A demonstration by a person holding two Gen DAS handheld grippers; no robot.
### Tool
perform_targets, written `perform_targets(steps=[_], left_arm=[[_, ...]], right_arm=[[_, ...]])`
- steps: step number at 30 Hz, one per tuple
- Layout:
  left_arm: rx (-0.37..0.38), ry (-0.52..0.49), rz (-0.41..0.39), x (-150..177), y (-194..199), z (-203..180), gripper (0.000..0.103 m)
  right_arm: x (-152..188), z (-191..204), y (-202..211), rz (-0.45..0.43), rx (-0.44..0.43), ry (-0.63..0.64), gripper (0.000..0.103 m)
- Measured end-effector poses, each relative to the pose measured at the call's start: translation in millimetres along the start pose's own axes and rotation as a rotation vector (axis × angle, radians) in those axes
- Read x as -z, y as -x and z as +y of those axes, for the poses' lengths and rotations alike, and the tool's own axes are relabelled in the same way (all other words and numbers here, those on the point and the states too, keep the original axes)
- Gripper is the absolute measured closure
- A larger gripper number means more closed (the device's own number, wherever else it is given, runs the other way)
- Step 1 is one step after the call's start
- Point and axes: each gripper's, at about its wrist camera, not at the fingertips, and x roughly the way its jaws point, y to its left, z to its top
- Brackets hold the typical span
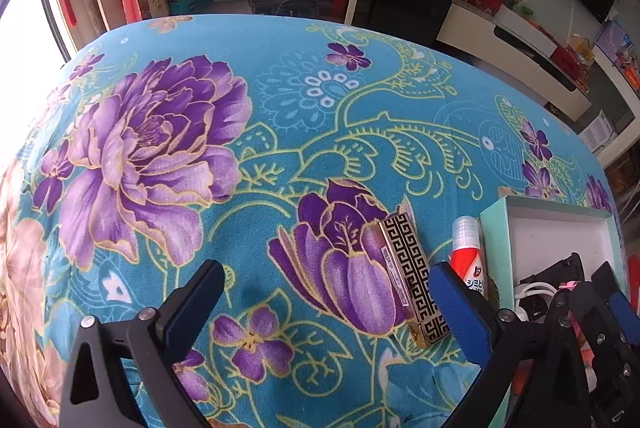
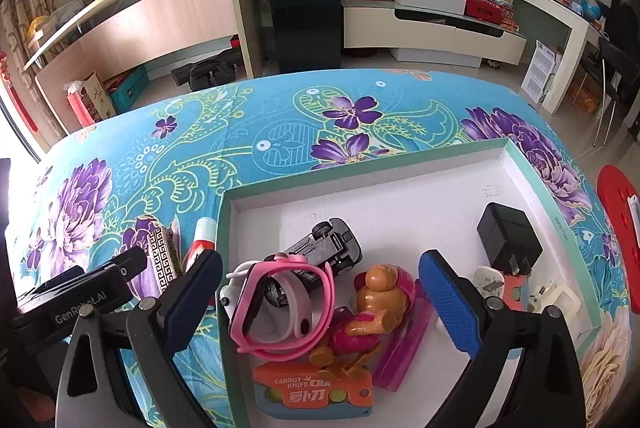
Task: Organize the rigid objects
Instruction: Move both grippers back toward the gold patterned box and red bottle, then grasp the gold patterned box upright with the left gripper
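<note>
Both sets of fingers wide, empty, gold patterned box (image 1: 414, 278) lengthwise beside red tube (image 1: 468, 260), parallel

A turquoise cloth (image 1: 304, 100) with purple flowers is seen; a gold-and-black key-patterned case (image 1: 416, 276), a mint-rimmed white tray (image 2: 404, 164), a pink watch (image 2: 280, 304).

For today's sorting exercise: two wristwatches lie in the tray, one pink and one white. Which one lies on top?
The pink watch lies on top: its strap loop crosses over the white watch, which shows only underneath and behind it in the green-rimmed tray.
</note>
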Motion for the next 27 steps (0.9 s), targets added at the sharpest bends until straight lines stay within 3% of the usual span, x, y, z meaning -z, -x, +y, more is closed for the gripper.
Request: perform_targets(steps=[4,12,23,27], left_arm=[[0.027,-0.024,0.025,2.2,-8.8,-8.7,0.0],[-0.019,-0.042,0.026,2.7,-15.8,-16.5,0.0],[-0.088,0.039,0.007,-2.2,-9.2,19.2,0.0],[-0.105,0.022,-0.003,-5.0,-9.4,19.4,0.0]], right_arm=[[0.3,-2.8,-0.8,0.005,-0.001,-0.008,0.004],[0.7,-2.3,-1.4,0.008,-0.009,-0.004,0.004],[2.2,6.3,-3.7,0.018,-0.015,0.033,0.004],[2.3,8.9,-3.2,0.013,-0.018,0.043,0.004]])
